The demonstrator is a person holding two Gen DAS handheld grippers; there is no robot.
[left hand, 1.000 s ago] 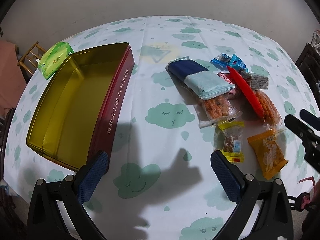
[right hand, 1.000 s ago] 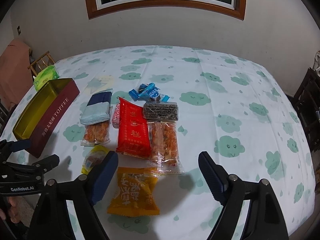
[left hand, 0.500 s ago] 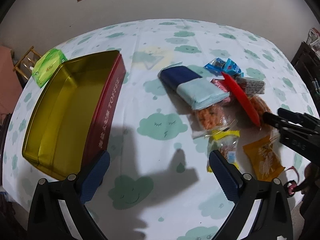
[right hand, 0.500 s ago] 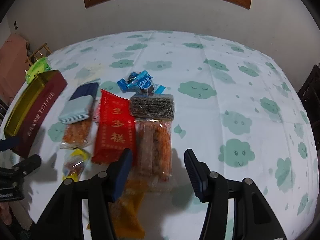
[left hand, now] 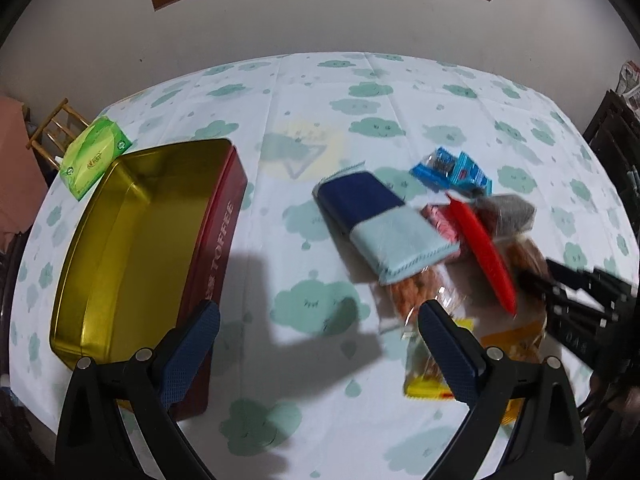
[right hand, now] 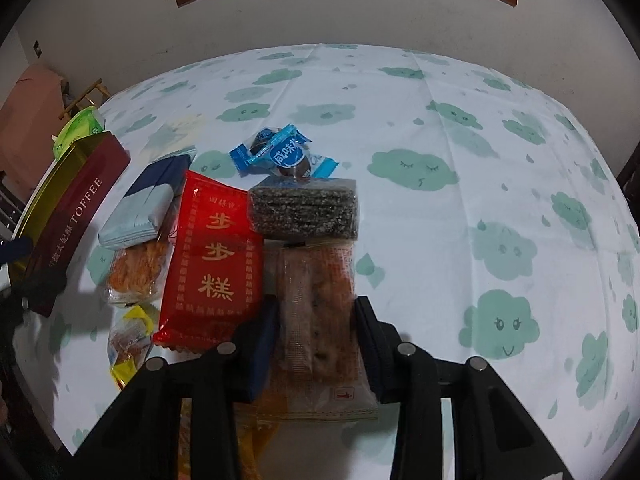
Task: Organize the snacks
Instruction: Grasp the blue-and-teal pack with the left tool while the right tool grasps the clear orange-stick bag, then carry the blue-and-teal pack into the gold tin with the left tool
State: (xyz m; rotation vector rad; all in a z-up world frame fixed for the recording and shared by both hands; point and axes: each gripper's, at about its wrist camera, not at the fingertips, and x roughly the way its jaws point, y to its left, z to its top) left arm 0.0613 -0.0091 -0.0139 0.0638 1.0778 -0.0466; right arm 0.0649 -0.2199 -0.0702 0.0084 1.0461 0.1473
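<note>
- The right gripper point(right hand: 314, 338), in the lower middle of the frame, has its two fingers on both sides of the clear packet of orange snacks point(right hand: 316, 304); whether the pads press it I cannot tell.
- The left gripper point(left hand: 318, 334) is wide open above the tablecloth point(left hand: 280, 248), holding nothing.
- The toffee tin point(left hand: 132, 240) stands open at the left.
- The red packet point(right hand: 214, 252) lies just left of the clear packet.

An open tin point(left hand: 132, 248), gold inside with red walls, lies empty left of the snacks; beside it a blue pouch point(right hand: 150, 204), red packet point(right hand: 212, 256), dark seaweed pack point(right hand: 306, 208), blue candies point(right hand: 286, 154) and a clear orange cracker bag point(right hand: 320, 312) lie flat, overlapping
</note>
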